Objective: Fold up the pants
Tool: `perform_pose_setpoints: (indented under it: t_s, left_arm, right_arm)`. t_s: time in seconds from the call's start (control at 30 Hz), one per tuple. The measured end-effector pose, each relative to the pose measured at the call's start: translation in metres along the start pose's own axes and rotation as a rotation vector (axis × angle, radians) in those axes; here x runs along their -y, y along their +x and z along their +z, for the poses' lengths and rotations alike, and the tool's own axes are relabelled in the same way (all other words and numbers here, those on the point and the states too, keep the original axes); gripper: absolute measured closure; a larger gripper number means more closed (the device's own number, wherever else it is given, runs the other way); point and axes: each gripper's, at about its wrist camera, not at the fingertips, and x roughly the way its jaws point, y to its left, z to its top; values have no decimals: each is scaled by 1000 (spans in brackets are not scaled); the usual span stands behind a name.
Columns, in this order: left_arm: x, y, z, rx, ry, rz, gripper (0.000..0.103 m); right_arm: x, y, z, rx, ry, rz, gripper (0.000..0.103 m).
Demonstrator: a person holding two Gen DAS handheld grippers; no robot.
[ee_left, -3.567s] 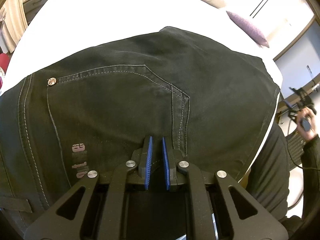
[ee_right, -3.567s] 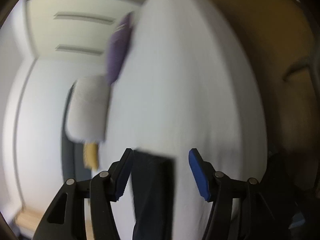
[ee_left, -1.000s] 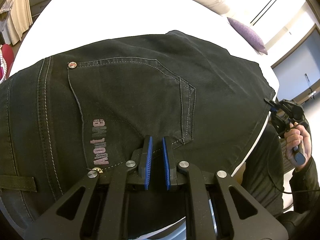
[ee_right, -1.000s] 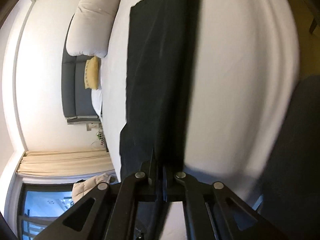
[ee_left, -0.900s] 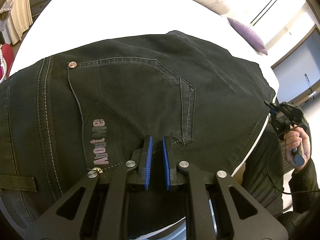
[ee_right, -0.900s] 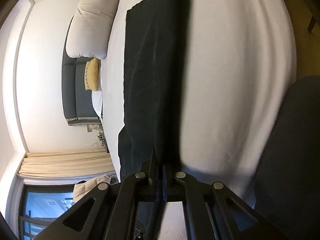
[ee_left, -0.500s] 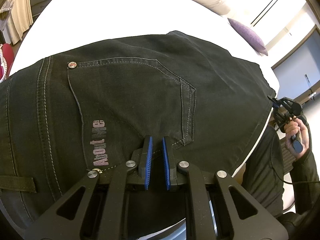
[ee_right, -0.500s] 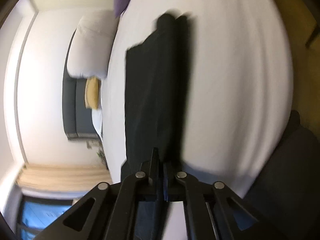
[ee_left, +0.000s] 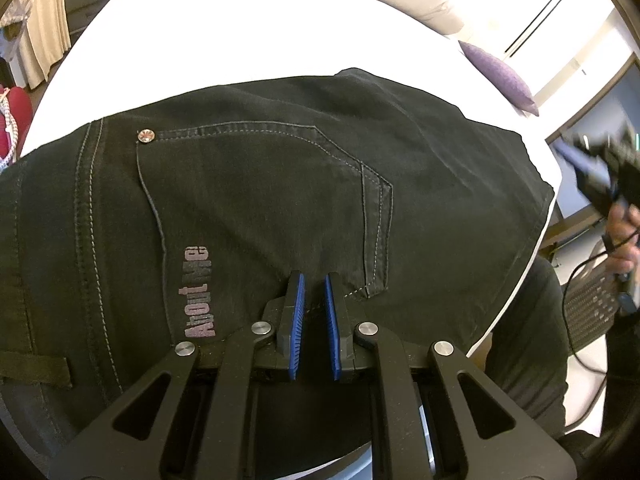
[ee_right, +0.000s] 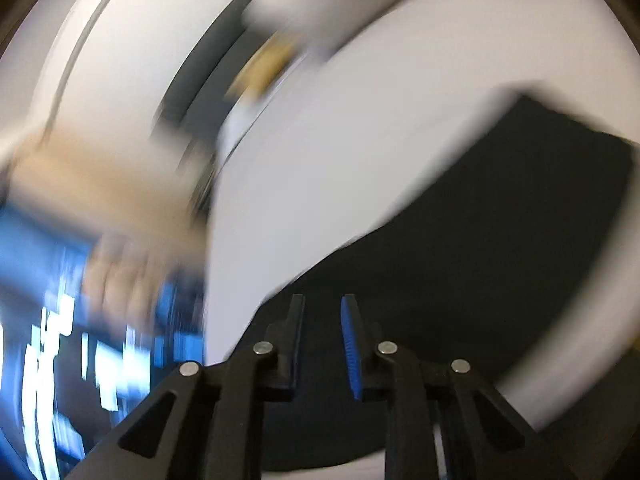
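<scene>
Through the left wrist camera, the black pants [ee_left: 280, 200] lie spread flat on the white bed [ee_left: 240, 32], back pocket and pink lettering upward, with their far edge running along the bed's right side. The left gripper [ee_left: 314, 320] points steeply down at the seat of the pants, its blue pads nearly together with only a narrow slot between them; the cloth passes under the tips and hides whether any of it is pinched, so a grip cannot be confirmed, though the low, still pose reads as pinning this end while the other end is worked. At the right edge, blurred, a hand [ee_left: 624, 240] carries the right gripper [ee_left: 592, 168] clear of the bed. In the right wrist camera everything is smeared by motion: a dark slab of pants [ee_right: 500, 220] lies on the pale bed, and the right gripper's pads [ee_right: 350, 340] stand apart with nothing visibly between them. These jaws have just been opening, which suggests the leg end was let go once laid in place.
</scene>
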Motion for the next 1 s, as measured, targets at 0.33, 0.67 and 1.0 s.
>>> perform_pose_setpoints:
  t_s: [0.33, 0.67, 1.0]
  left_arm:
    - [-12, -9, -6, 39, -36, -17, 92]
    - [-30, -17, -15, 63, -57, -44, 92]
    - [-19, -17, -19, 58, -21, 5, 93]
  right_arm:
    - [-80, 244, -36, -466, -103, -1, 101]
    - [3, 191, 28, -122, 184, -41, 96]
    - [65, 159, -15, -206, 299, 124, 103]
